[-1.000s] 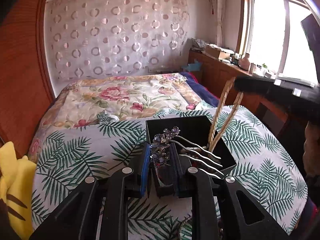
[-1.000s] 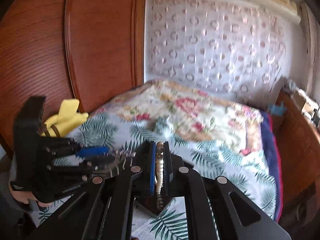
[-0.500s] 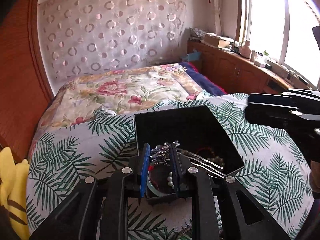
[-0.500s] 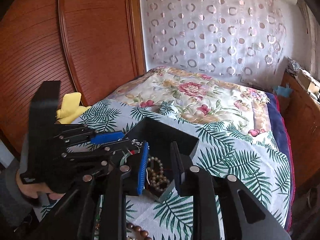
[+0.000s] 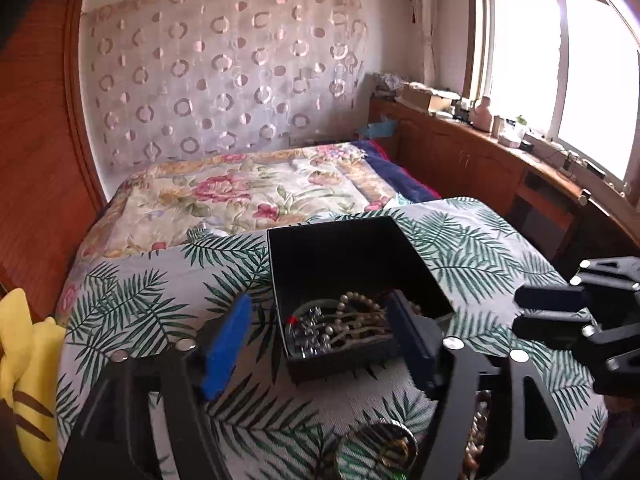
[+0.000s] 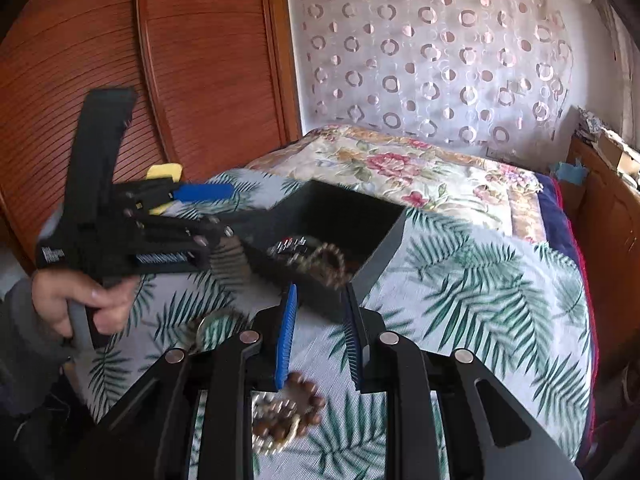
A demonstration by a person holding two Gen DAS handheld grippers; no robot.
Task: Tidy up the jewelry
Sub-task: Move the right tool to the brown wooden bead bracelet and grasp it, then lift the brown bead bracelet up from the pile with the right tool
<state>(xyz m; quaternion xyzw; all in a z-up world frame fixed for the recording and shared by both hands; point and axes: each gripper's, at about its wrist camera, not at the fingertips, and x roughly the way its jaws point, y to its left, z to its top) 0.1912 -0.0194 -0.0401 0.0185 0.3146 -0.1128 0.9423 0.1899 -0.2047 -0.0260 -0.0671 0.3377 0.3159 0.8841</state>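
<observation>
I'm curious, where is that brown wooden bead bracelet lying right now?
In the right wrist view, the brown bead bracelet lies on the palm-leaf bedspread, just below the right gripper, nearer than the black box.

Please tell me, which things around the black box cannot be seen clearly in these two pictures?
- Brown bead bracelet: right wrist view, blurred, partly behind the right gripper.
- Round item: left wrist view, cut by the bottom edge.
- Jewelry in the black box: a tangled pile, pieces inseparable.

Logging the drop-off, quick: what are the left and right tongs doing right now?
Left tongs: open, just widened, holding nothing, over the black box.
Right tongs: open, empty.
</observation>
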